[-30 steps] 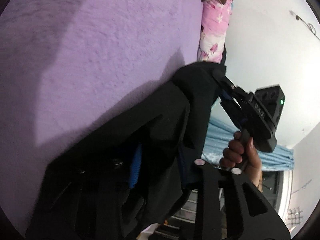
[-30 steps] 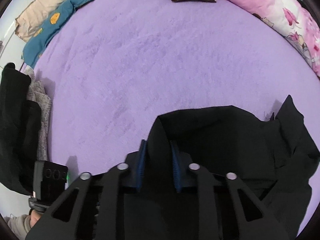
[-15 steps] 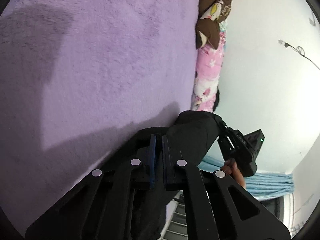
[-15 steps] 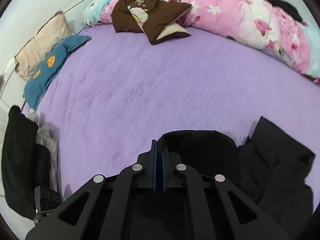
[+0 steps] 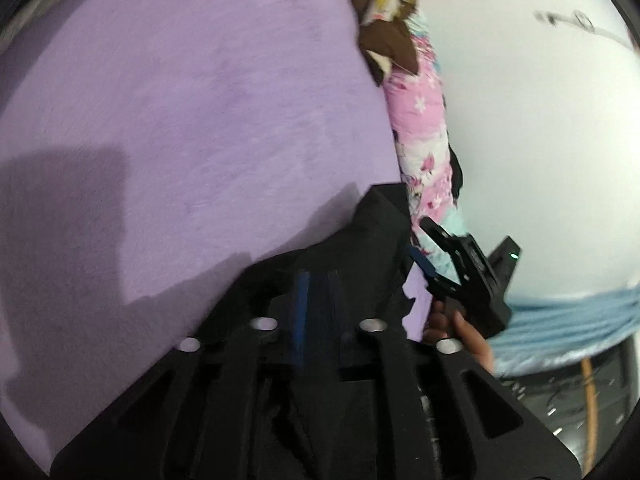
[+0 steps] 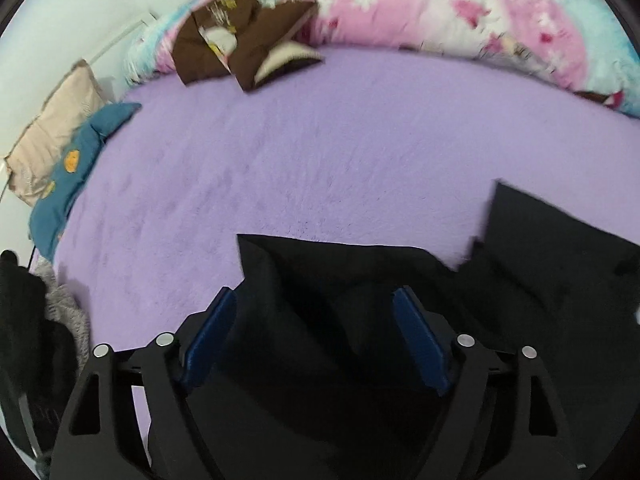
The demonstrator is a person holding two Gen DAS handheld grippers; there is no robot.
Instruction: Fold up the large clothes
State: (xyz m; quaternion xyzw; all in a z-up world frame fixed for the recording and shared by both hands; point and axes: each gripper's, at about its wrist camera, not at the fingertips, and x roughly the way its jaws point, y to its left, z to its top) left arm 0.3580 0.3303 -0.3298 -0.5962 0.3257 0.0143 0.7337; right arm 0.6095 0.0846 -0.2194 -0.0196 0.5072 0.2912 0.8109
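Your black garment [image 6: 360, 280] lies at the near edge of the purple bed [image 6: 320, 152], your right gripper [image 6: 316, 340] with fingers just spread wide over its fold and your left gripper [image 5: 316, 312] just parting, fabric loose between.

Both views smeared by motion blur. Black garment [image 6: 360, 288] cut off by lower and right edges of right wrist view, its full shape unreadable. Left tool [image 5: 316, 300] pads dark against black cloth; contact impossible to judge. Hand [image 5: 460, 328] mostly hidden behind tool frame. Dark pile [image 6: 24, 320] clipped at left edge.
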